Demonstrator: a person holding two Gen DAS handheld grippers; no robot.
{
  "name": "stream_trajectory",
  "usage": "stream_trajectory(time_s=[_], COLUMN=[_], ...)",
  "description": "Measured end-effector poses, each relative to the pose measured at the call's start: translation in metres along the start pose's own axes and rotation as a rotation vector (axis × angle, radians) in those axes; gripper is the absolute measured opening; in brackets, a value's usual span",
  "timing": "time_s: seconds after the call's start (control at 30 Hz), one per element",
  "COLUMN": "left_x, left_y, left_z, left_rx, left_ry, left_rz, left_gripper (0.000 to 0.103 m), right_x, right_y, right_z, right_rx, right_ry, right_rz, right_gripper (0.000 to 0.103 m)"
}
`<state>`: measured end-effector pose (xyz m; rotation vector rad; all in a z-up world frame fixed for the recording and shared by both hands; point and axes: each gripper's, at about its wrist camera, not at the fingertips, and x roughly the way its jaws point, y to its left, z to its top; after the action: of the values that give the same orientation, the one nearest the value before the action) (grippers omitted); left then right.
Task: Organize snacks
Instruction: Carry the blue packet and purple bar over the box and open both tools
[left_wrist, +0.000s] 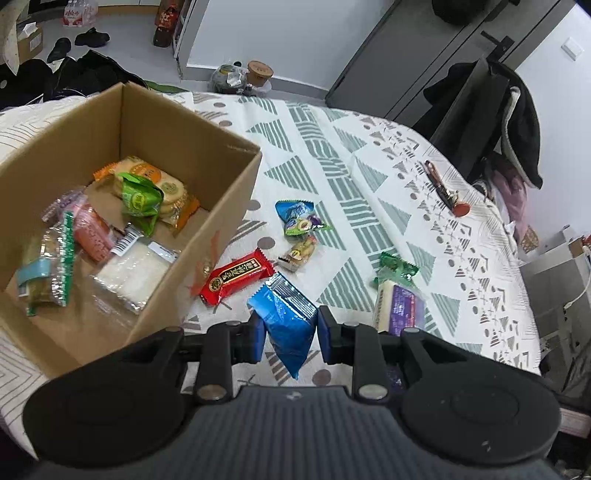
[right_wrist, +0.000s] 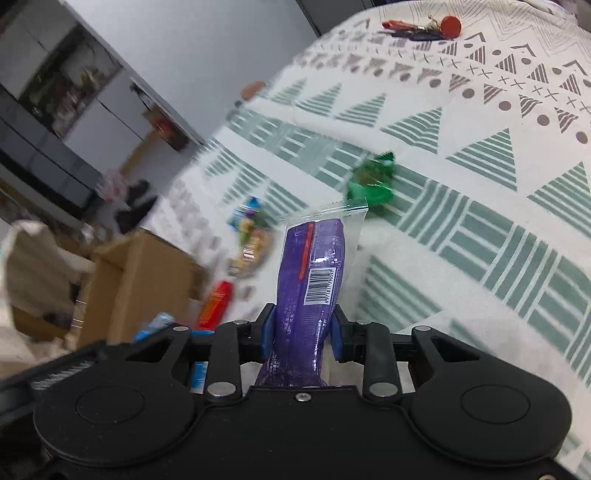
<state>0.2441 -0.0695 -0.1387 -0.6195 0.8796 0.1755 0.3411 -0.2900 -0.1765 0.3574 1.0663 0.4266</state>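
Now the left claw (left_wrist: 290, 330) pinches a blue packet (left_wrist: 286, 317) beside the cardboard box (left_wrist: 207, 236), while the right claw (right_wrist: 303, 334) squeezes a purple packet (right_wrist: 310, 273) above the bed (right_wrist: 480, 184).

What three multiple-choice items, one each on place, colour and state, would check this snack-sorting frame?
1. Where does the red packet lie?
A. Inside the box
B. On the cloth beside the cardboard box
C. In the left gripper

2. What colour is the packet in the right gripper?
A. Purple
B. Orange
C. Red

3. What state is the left gripper in?
A. Open and empty
B. Shut on the blue packet
C. Out of view

Answers:
1 B: the red packet rests on the patterned cloth against the box's outer wall.
2 A: the purple packet with a barcode stands between the jaws.
3 B: both jaws press the blue packet's sides.
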Motion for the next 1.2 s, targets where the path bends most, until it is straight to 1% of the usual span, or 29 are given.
stream_trajectory(time_s=[0.07, 0.2, 0.33, 0.47, 0.53, 0.63, 0.87, 1.0, 1.2], left_x=[-0.009, -0.031, -0.051, -0.065, -0.07, -0.075, -0.085, -0.087, -0.09], left_y=[0.001, 0.001, 0.003, 0.012, 0.018, 0.034, 0.068, 0.089, 0.112], left_z=[0.002, 0.008, 0.013, 0.019, 0.022, 0.028, 0.042, 0.05, 0.06], left_rx=[-0.007, -0.002, 0.014, 0.005, 0.003, -0.03, -0.076, -0.109, -0.13], left_ry=[-0.006, -0.029, -0.053, -0.068, -0.07, -0.065, -0.081, -0.081, -0.079], left_rz=[-0.013, -0.038, -0.063, -0.08, -0.074, -0.086, -0.084, -0.077, -0.066], left_gripper=[0.028, 0.028, 0.028, 0.028, 0.028, 0.028, 0.028, 0.028, 0.028], right_x=[-0.015, -0.034, -0.046, -0.055, -0.056, -0.055, -0.049, -0.042, -0.026], right_y=[0.007, 0.023, 0.041, 0.054, 0.06, 0.07, 0.102, 0.12, 0.145], right_z=[-0.002, -0.005, -0.006, -0.009, -0.011, -0.015, -0.018, -0.018, -0.02], right_rx=[0.003, 0.005, -0.008, -0.005, -0.003, -0.006, -0.034, -0.052, -0.066], right_ry=[-0.029, -0.074, -0.103, -0.134, -0.139, -0.142, -0.147, -0.142, -0.129], right_rz=[0.025, 0.044, 0.055, 0.063, 0.062, 0.067, 0.069, 0.077, 0.094], right_gripper=[0.029, 0.029, 0.029, 0.029, 0.029, 0.029, 0.029, 0.029, 0.029])
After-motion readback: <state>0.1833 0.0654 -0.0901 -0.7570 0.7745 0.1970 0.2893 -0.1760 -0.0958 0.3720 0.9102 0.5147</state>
